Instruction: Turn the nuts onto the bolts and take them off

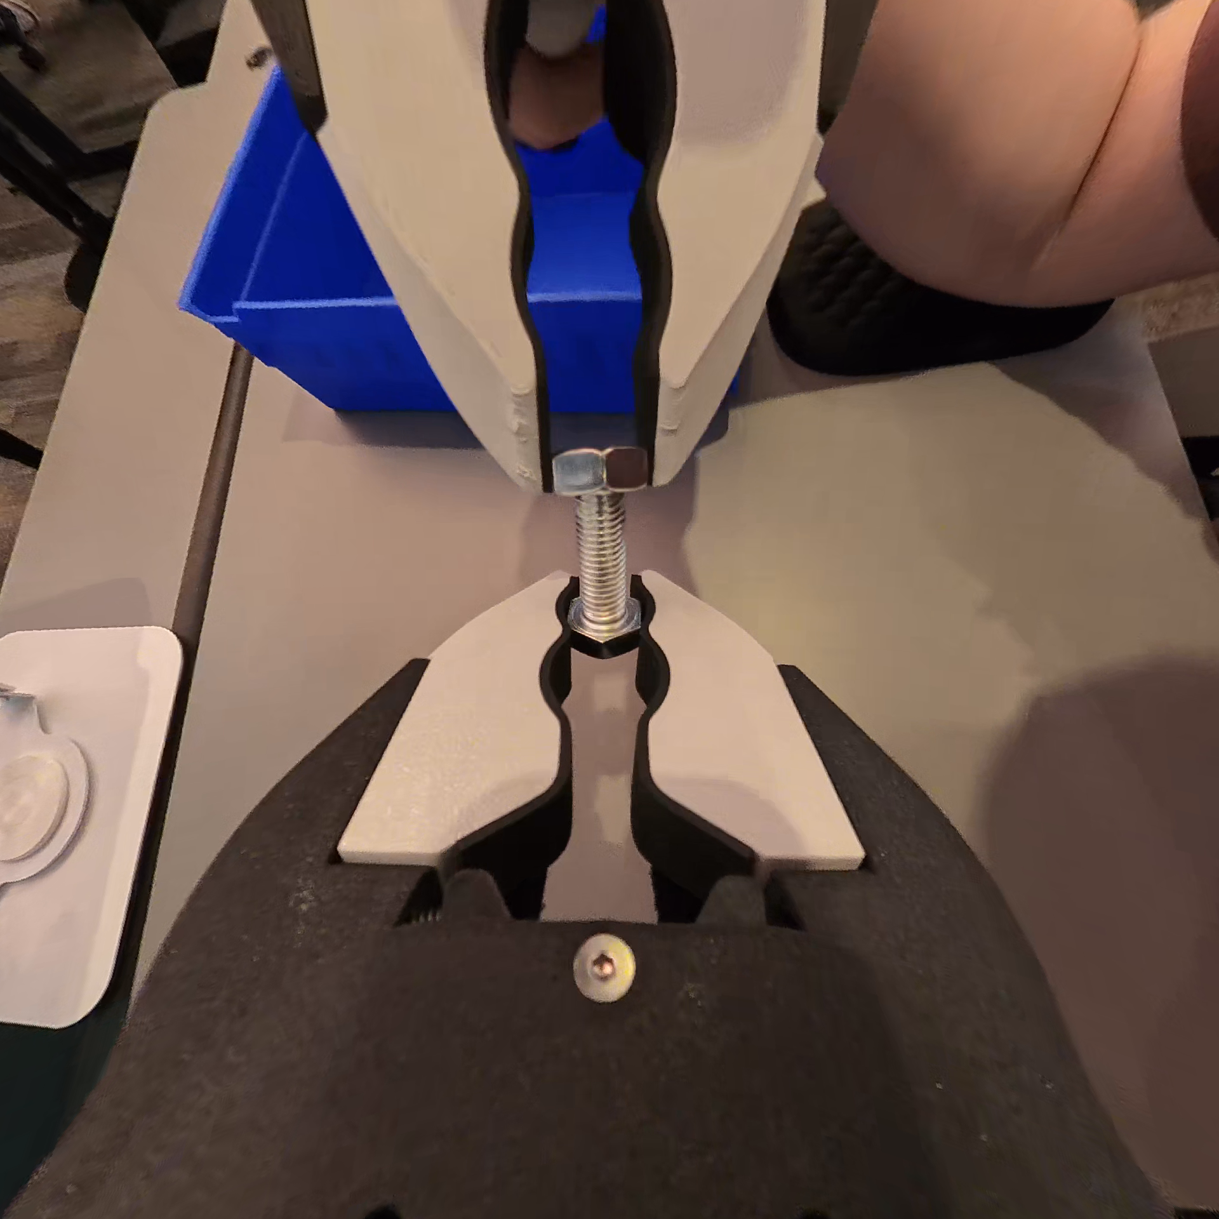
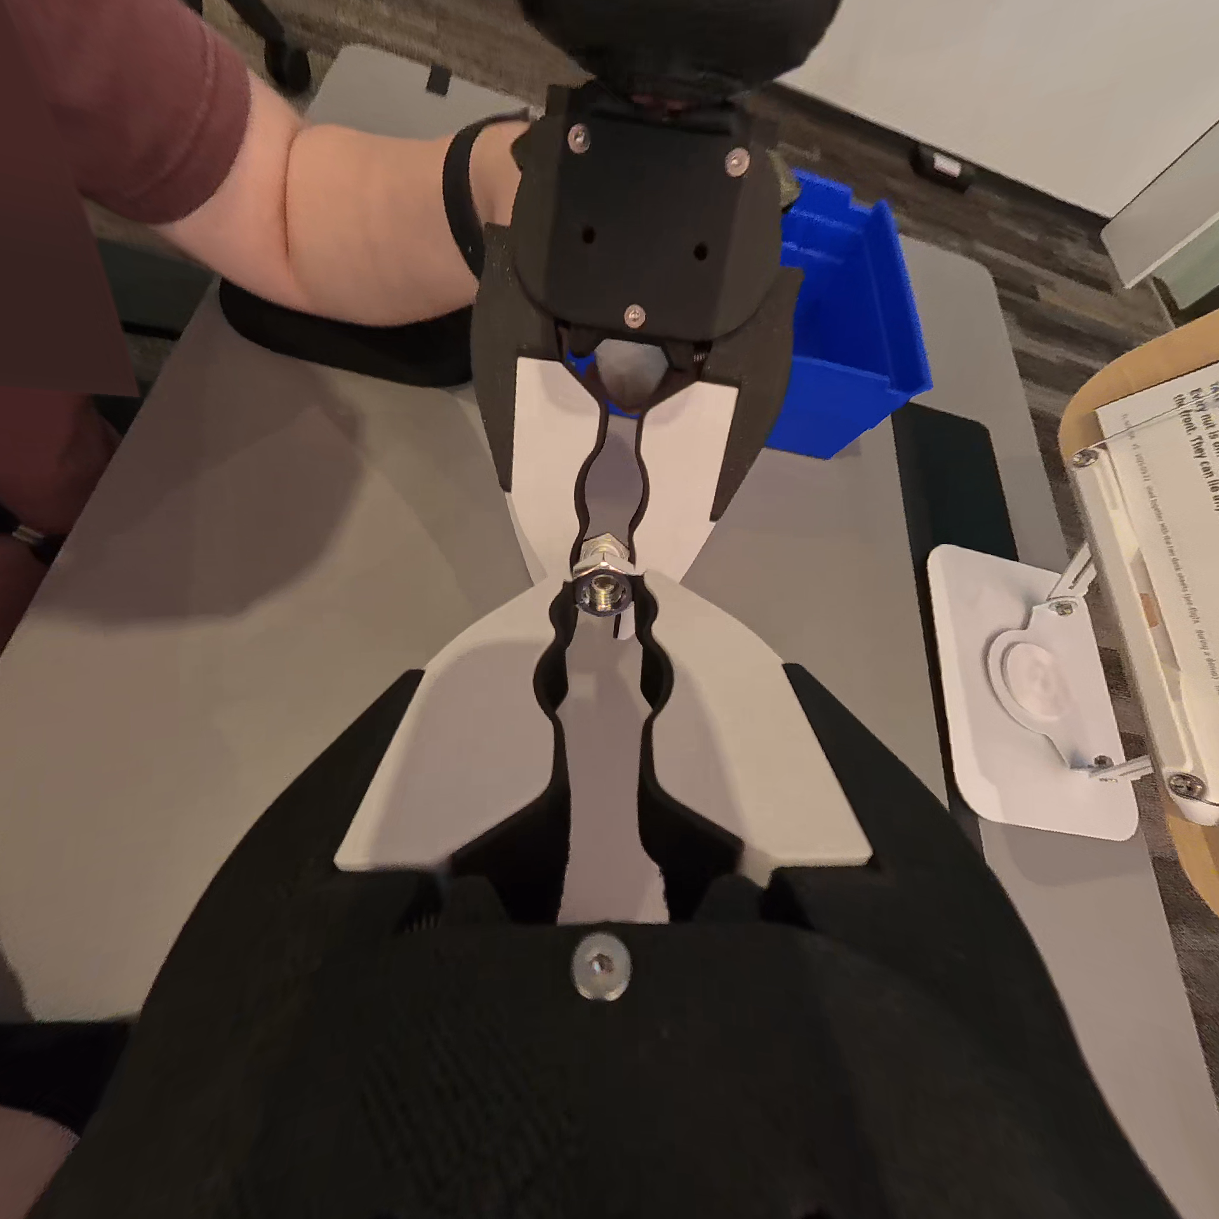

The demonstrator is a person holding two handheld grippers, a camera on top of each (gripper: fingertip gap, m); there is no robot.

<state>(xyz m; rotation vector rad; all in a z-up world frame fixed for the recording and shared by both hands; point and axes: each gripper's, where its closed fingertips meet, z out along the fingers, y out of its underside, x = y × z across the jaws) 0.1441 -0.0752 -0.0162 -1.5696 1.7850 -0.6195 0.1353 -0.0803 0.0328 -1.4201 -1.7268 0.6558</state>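
A silver bolt (image 1: 599,554) is held in the air between my two grippers, which face each other tip to tip. My left gripper (image 1: 603,590) is shut on a hex nut (image 1: 603,621) that sits on the bolt's thread near its end. My right gripper (image 1: 600,485) comes in from the far side and is shut on the bolt's hex head (image 1: 599,469). In the right wrist view my right gripper (image 2: 601,587) holds the bolt head (image 2: 601,592) end-on. Just beyond it my left gripper (image 2: 601,562) holds the nut (image 2: 600,549).
A blue bin (image 1: 396,316) stands on the grey table (image 1: 923,528) behind the grippers and also shows in the right wrist view (image 2: 851,343). A person's forearm (image 2: 330,231) rests on a black pad (image 1: 890,310). A white mount plate (image 2: 1029,692) and a paper stand (image 2: 1154,528) sit at one table edge. Across from one pair of fingers to the other is roughly 5 centimeters.
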